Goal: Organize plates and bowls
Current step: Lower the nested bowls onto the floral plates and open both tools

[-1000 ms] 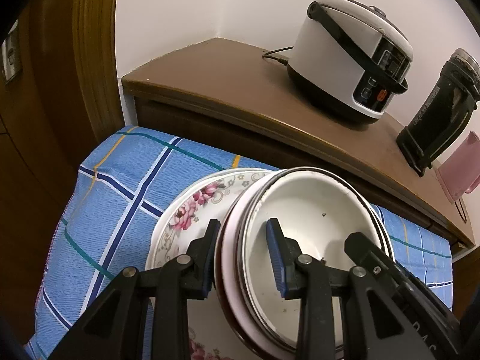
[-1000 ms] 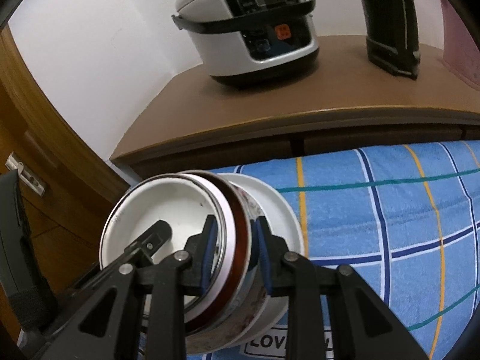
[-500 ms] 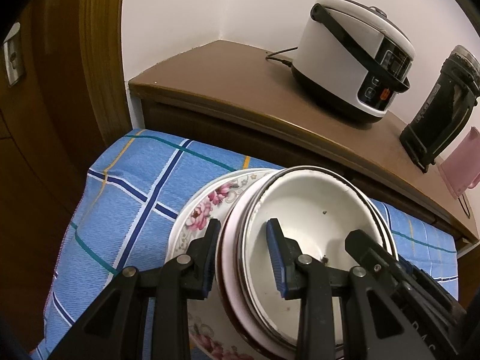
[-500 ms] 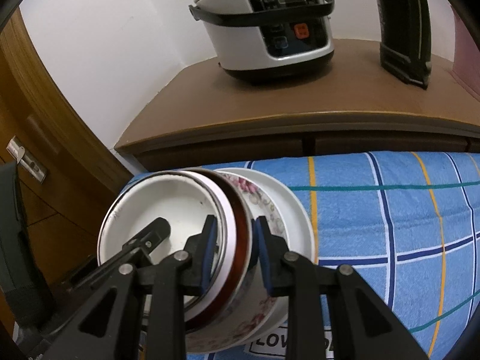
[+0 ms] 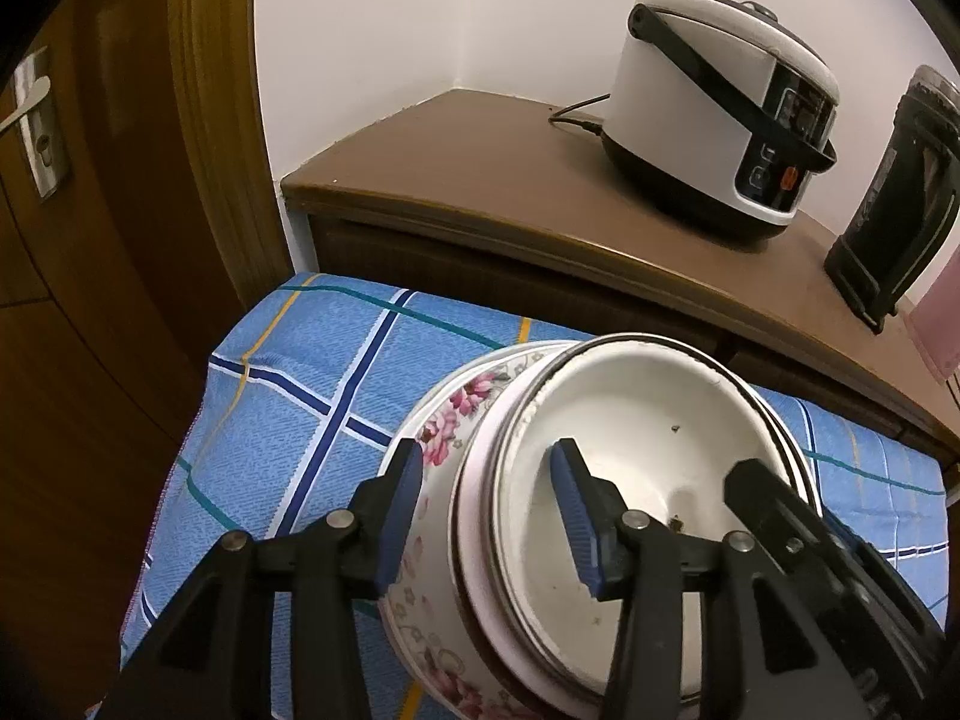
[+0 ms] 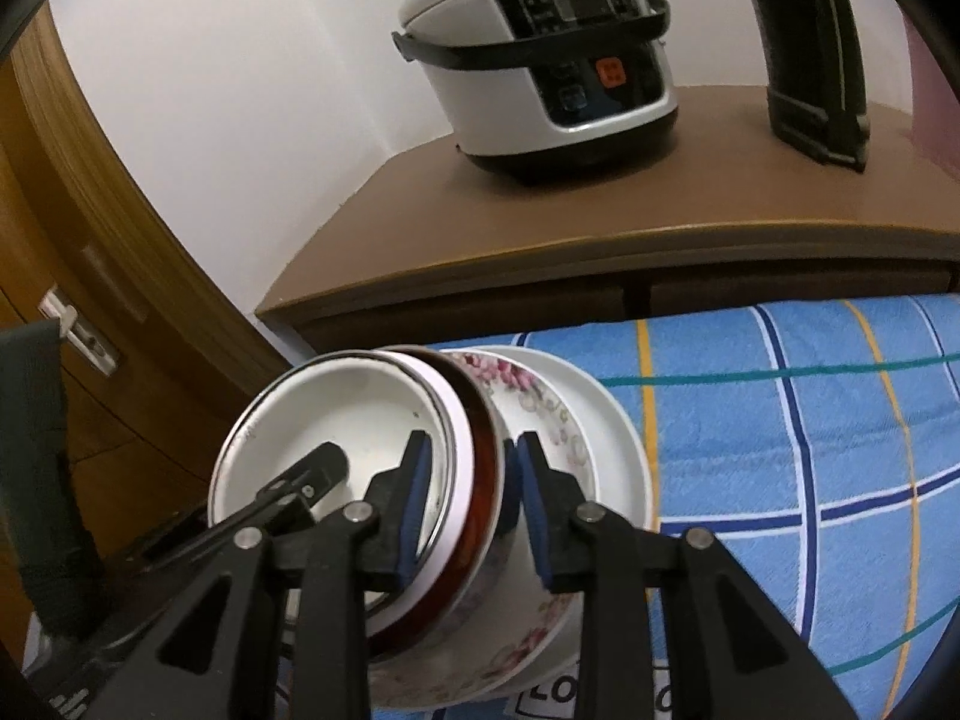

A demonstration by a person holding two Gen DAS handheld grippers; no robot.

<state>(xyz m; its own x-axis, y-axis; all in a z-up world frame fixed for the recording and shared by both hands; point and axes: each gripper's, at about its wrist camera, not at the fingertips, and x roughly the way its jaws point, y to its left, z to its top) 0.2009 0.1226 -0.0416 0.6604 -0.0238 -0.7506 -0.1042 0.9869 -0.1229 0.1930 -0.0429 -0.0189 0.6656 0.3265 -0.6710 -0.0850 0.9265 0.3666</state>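
Note:
A nested stack of bowls and plates is held between both grippers above the blue checked cloth (image 5: 312, 396). A white bowl (image 5: 648, 420) sits innermost, inside a pink-and-brown rimmed bowl (image 6: 474, 456), a flowered bowl (image 5: 444, 420) and a white plate (image 6: 606, 432). My left gripper (image 5: 486, 516) is shut on the stack's left rim, one finger inside the white bowl. My right gripper (image 6: 468, 498) is shut on the opposite rim, also with one finger inside the white bowl. The right gripper's finger shows inside the bowl in the left wrist view (image 5: 774, 498).
A brown wooden cabinet (image 5: 480, 180) stands behind the cloth, against the white wall. On it are a white rice cooker (image 5: 720, 102) and a black appliance (image 5: 894, 192). A wooden door with a metal handle (image 5: 36, 126) is at the left.
Both grippers have lifted the stack and carried it back from the cabinet; more cloth shows ahead of it. The grip on the rims is unchanged.

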